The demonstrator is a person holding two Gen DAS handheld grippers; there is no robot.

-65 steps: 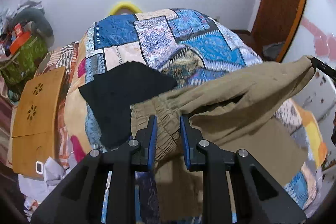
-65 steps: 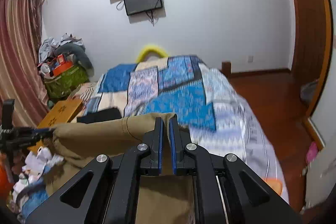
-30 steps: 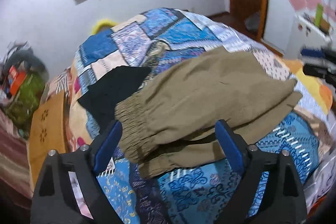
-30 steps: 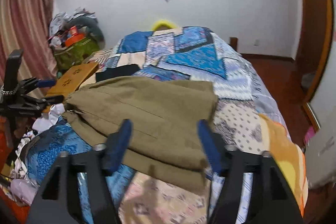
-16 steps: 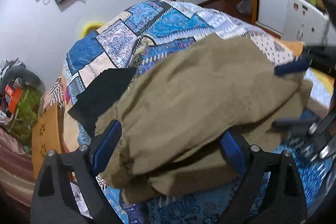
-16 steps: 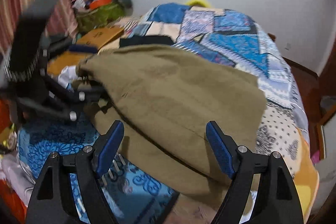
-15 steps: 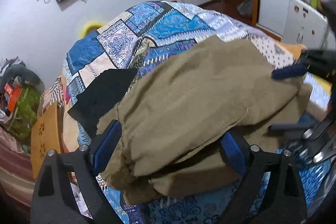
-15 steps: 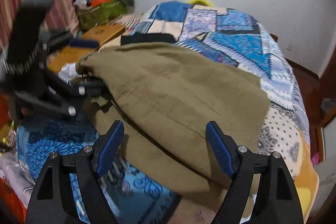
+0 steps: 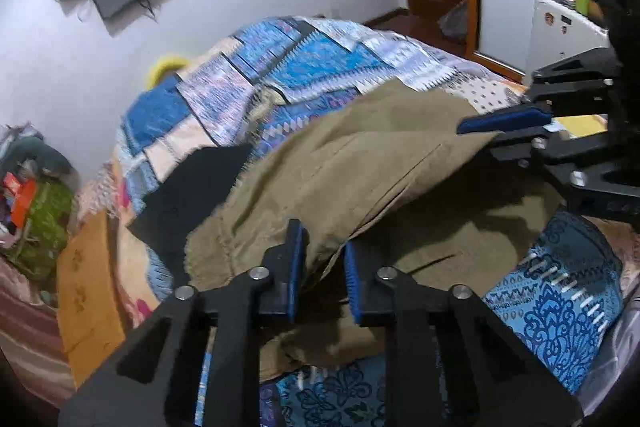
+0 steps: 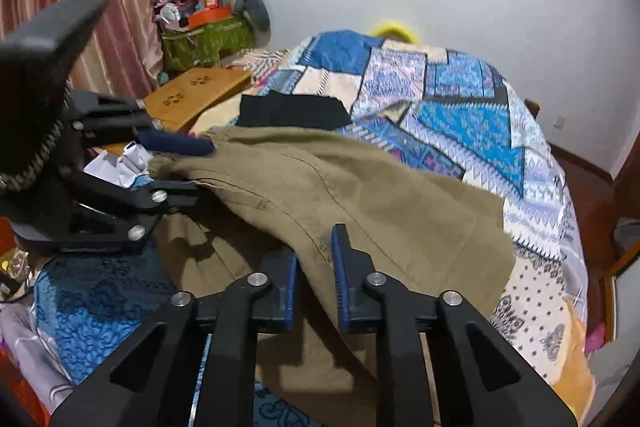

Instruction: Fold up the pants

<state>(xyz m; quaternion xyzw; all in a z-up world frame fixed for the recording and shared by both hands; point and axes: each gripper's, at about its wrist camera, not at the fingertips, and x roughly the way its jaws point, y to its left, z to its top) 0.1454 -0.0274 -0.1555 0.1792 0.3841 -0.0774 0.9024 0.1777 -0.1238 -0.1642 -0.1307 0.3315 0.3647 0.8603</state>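
Olive-brown pants [image 9: 360, 167] lie folded over on a patchwork bedspread [image 9: 320, 59]. My left gripper [image 9: 323, 267] is shut on the near folded edge at the waistband end and lifts it a little. My right gripper [image 10: 314, 267] is shut on the near folded edge at the other end of the pants [image 10: 380, 203]. Each gripper shows in the other's view, the right one [image 9: 516, 131] at the far right, the left one [image 10: 176, 163] at the left. The lower layer lies flat in shadow under the raised fold.
A black garment [image 9: 192, 187] lies on the bed beyond the pants. A wooden lap table [image 10: 196, 95] and a green bag with clutter [image 10: 208, 39] stand by the bed's left side. A white cabinet [image 9: 560, 35] stands at the right.
Both grippers were open wide above the pants half a second ago. Both have closed on the near folded edge, which now lifts slightly off the lower layer.
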